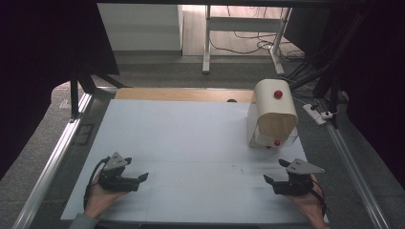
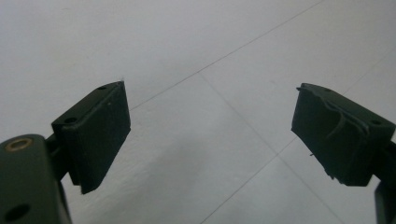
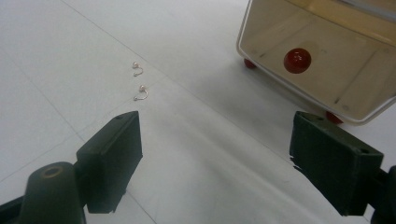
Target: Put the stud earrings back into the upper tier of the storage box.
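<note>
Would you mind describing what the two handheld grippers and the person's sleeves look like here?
Both the left gripper and the right gripper are black, each with two flat, blocky rectangular jaws showing small screw holes. Each carries a grey three-cornered plate on top and trails a black cable. A brass-coloured fitting sits near each jaw base. One left pad looks torn. A greyish sleeve shows at the left wrist.

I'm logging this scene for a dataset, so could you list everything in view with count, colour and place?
Box: one, cream with red knobs, far right of the table, open side toward the person.
Earrings: two, small, pale bead on a hook, on the table between box and right gripper.
Table: one, white top.
Left gripper: black, near left, open, holding nothing.
Right gripper: black, near right, open, holding nothing.
</note>
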Motion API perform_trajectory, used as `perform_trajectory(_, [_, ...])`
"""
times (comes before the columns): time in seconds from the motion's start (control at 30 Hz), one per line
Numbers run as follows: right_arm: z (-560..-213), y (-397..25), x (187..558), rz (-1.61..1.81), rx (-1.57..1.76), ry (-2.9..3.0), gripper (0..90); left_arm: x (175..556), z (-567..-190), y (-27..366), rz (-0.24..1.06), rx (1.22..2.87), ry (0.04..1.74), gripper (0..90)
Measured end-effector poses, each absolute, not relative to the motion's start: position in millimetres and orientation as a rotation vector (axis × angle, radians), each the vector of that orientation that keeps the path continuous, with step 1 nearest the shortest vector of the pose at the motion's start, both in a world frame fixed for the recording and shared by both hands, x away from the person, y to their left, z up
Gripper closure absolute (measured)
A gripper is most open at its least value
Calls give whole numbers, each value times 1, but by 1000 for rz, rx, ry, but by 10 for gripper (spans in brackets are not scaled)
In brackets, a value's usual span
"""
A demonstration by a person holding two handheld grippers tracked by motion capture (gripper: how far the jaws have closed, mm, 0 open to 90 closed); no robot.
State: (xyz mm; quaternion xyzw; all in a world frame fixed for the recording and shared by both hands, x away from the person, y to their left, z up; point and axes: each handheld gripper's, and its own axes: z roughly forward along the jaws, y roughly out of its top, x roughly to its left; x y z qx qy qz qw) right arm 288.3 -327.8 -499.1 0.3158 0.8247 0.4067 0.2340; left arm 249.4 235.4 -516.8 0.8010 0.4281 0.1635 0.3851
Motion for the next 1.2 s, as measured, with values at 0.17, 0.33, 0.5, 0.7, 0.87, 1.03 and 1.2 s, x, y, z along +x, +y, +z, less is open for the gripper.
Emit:
perform_trajectory(0.17, [-497,-329,289,1146,879,2254,188,246,-517,239,399,2030,1088,116])
perform_trajectory(0.33, [-496,-328,289,1168,874,2267,199,241,-518,239,394,2032,1072,119])
perform_trajectory(0.5, [-492,-328,290,1177,863,2287,228,242,-516,239,381,2029,1061,119])
perform_trajectory(0.7, [-487,-321,292,1196,844,2305,240,241,-517,236,406,2041,1052,124])
perform_trajectory(0.87, [-481,-315,292,1192,830,2314,252,240,-517,234,431,2061,1038,128])
perform_trajectory(1.03, [-473,-308,294,1205,803,2327,269,240,-518,235,427,2051,1046,130])
perform_trajectory(1.2, [-470,-301,297,1181,810,2345,279,241,-517,234,431,2053,1047,133])
